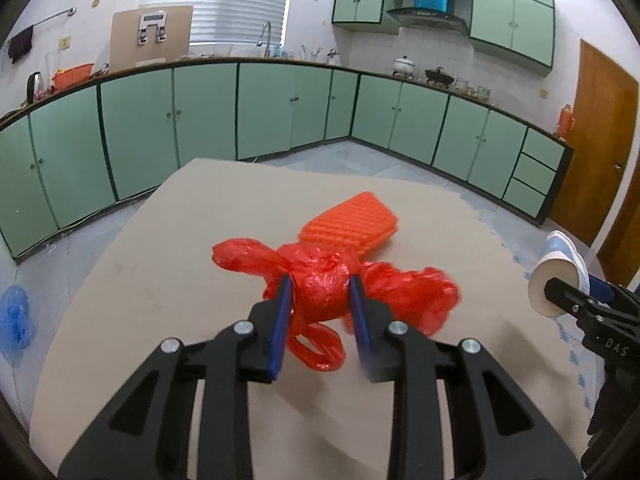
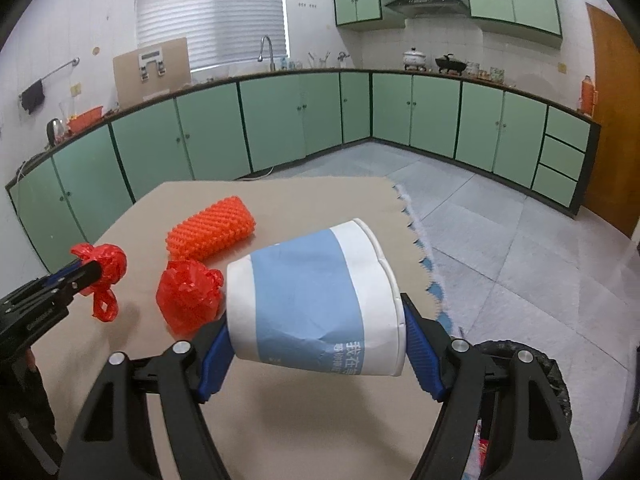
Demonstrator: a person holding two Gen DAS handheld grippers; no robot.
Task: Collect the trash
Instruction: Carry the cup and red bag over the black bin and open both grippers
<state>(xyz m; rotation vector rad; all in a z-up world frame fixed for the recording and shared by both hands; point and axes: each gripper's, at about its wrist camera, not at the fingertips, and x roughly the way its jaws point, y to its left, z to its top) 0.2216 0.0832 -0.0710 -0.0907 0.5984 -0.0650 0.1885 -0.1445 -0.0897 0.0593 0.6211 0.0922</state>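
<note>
My left gripper (image 1: 320,292) is shut on a crumpled red plastic bag (image 1: 320,284) and holds it over the brown table top (image 1: 160,280). In the right wrist view the same bag (image 2: 106,268) hangs from the left gripper (image 2: 94,272) at the left. My right gripper (image 2: 316,332) is shut on a white and blue paper cup (image 2: 312,300), held on its side above the table's right part. The cup also shows in the left wrist view (image 1: 556,276) at the far right. A second red bag bundle (image 2: 188,296) lies on the table.
An orange bumpy foam block (image 1: 348,224) (image 2: 212,230) lies on the table beyond the bags. A dark round bin rim (image 2: 536,364) sits on the floor at the lower right. A blue plastic bag (image 1: 16,320) lies on the floor at the left. Green kitchen cabinets (image 1: 200,112) line the walls.
</note>
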